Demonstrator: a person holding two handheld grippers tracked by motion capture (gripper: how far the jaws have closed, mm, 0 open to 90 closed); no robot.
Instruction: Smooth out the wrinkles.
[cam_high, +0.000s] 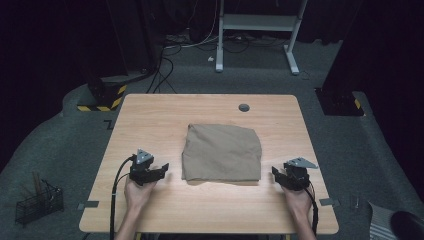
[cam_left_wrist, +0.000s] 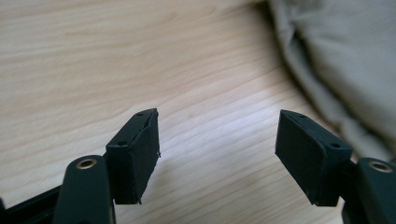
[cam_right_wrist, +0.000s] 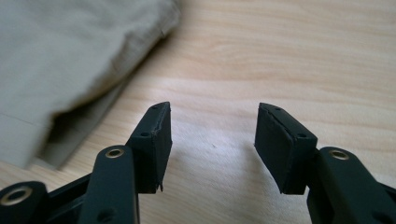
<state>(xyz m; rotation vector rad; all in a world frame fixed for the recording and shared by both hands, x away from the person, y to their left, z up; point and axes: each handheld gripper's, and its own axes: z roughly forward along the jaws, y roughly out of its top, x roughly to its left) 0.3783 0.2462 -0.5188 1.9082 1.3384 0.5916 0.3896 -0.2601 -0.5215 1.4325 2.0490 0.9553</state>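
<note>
A folded tan cloth (cam_high: 221, 152) lies flat in the middle of the wooden table (cam_high: 150, 115). My left gripper (cam_high: 162, 170) rests low over the table just left of the cloth's near left corner, jaws open with only bare wood between them (cam_left_wrist: 217, 140). The cloth's edge (cam_left_wrist: 336, 60) shows at the upper right of the left gripper view. My right gripper (cam_high: 275, 172) sits just right of the cloth's near right corner, jaws open and empty (cam_right_wrist: 212, 135). In the right gripper view the cloth's layered corner (cam_right_wrist: 70, 70) lies to the upper left, apart from the fingers.
A round grey cable port (cam_high: 244, 107) sits near the table's far edge. On the floor, a black wire basket (cam_high: 37, 202) stands at the near left and a white desk frame (cam_high: 257, 30) at the back. Cables (cam_high: 117, 200) trail from the grippers.
</note>
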